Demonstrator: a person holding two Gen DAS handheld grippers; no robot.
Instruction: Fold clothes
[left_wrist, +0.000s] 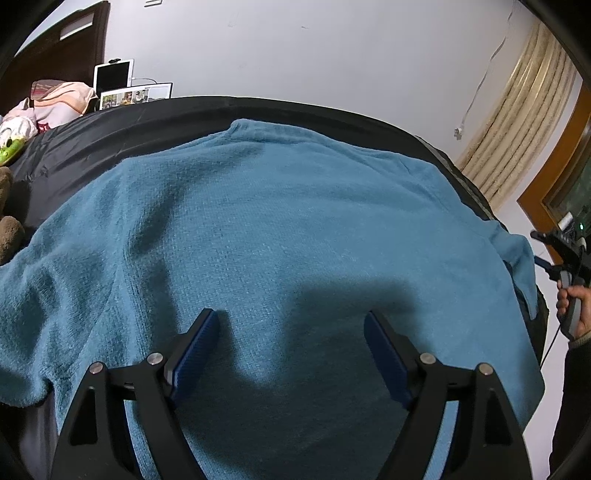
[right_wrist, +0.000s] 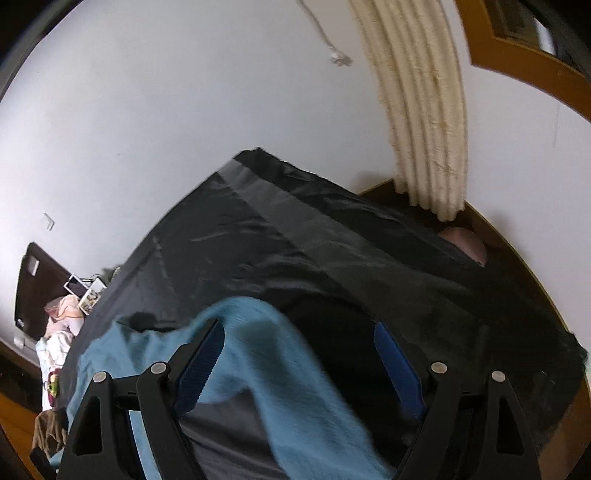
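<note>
Left tool (left_wrist: 291, 332): jaws spread wide, nothing pinched. Blue ribbed pads (left_wrist: 197, 354) hang just over the lower body of the fuzzy teal-blue knit sweater (left_wrist: 277, 229); can't tell if the tips touch the fabric. Tool shadow falls on the knit between the fingers.

Sweater lies spread flat on the black satin sheet covering the bed (left_wrist: 110, 136), collar at the far edge toward the wall, one sleeve running out to the left of the left wrist view, the other sleeve hanging off the right edge.

Right tool (right_wrist: 299, 358): also spread wide, not gripping. The teal sleeve crosses the gap between its fingers and lies against the left pad; the right pad is clear of it, black sheet behind. That view is motion-blurred.

In the left wrist view the right tool sits at the far right edge, beside the sleeve end, with the person's hand (left_wrist: 576, 306) on its grip.

Further back, left: brown plush toy (left_wrist: 9, 229), pink and white bundle of cloth (left_wrist: 55, 103), white tablet (left_wrist: 112, 75) propped by the dark wooden headboard (left_wrist: 55, 48).

Back right: cream pleated curtain (left_wrist: 517, 122), orange wooden frame (left_wrist: 554, 155), white wall (left_wrist: 295, 48) with a dangling cable.
</note>
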